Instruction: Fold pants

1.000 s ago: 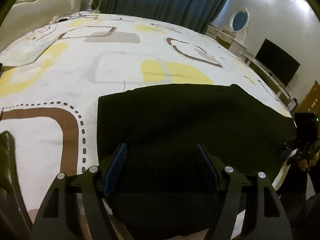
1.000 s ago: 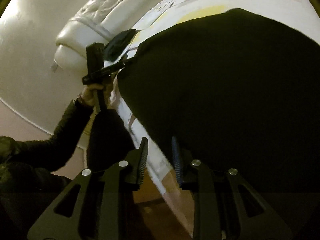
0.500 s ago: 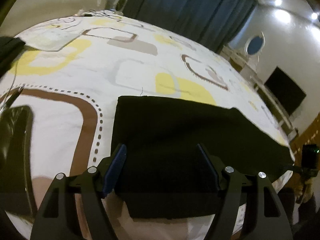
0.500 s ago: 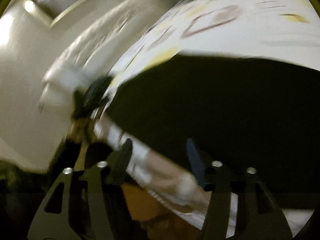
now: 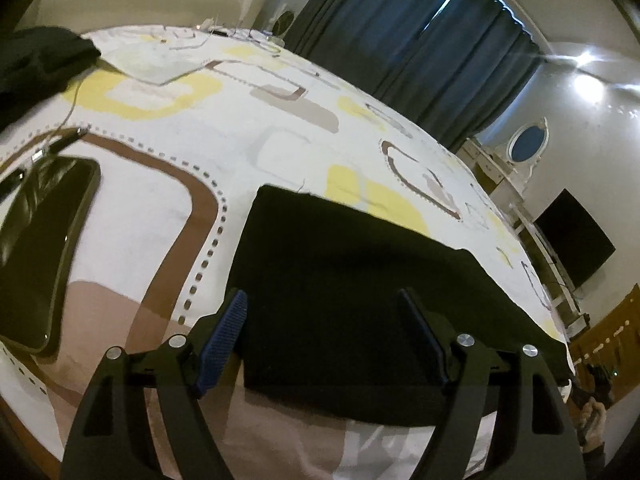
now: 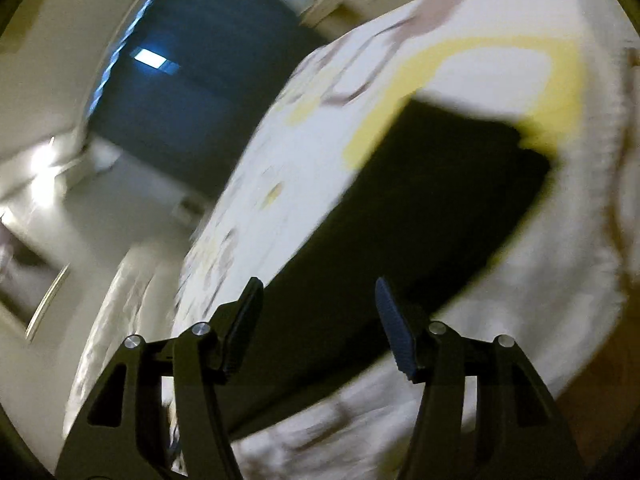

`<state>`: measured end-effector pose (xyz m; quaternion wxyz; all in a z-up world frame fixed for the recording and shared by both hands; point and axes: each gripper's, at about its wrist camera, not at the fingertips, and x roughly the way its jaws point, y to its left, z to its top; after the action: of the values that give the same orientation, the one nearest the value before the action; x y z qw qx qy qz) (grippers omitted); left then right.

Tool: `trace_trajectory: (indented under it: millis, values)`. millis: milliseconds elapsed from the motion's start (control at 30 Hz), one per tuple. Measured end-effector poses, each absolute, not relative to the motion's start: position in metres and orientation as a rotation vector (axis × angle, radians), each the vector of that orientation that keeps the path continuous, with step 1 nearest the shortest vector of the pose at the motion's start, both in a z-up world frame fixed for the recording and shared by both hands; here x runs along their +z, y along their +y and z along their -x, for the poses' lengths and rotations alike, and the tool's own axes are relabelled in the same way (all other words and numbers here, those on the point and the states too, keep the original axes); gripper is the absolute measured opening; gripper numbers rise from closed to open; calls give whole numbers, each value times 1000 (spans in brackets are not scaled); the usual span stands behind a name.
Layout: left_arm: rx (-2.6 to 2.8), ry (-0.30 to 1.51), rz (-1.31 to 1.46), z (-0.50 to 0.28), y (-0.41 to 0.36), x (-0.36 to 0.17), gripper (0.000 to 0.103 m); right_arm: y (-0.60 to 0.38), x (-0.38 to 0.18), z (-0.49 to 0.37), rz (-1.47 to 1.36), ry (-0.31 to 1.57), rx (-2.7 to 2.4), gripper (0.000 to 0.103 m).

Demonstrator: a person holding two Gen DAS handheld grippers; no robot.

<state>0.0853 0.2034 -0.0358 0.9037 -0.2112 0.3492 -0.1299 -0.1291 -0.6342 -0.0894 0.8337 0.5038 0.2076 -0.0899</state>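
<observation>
The black pants point(image 5: 352, 288) lie flat as a folded rectangle on the patterned bedspread point(image 5: 248, 120), near the bed's front edge. My left gripper point(image 5: 324, 336) is open and empty, hovering just above the pants' near left end. In the blurred right wrist view the pants point(image 6: 420, 200) show as a long dark strip on the bed. My right gripper point(image 6: 316, 320) is open and empty, held over the pants' near end. The right hand and its gripper also show at the far right of the left wrist view point(image 5: 592, 412), beyond the pants' end.
A black phone point(image 5: 44, 248) with cables lies on the bed at the left. A dark garment point(image 5: 36, 60) sits at the far left corner. Blue curtains point(image 5: 420, 52), a white dresser point(image 5: 516, 168) and a TV point(image 5: 572, 236) stand beyond the bed.
My left gripper pulled back and left, so the phone came into view. My right gripper opened wide and swung round quickly, now looking along the pants from their other end.
</observation>
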Motion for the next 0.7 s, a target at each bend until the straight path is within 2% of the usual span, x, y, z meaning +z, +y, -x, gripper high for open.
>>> trace_trajectory:
  millis: [700]
  values:
    - [-311,711,392,-92,177,-25,78,-694,-135,133,-1251,330,-342,58]
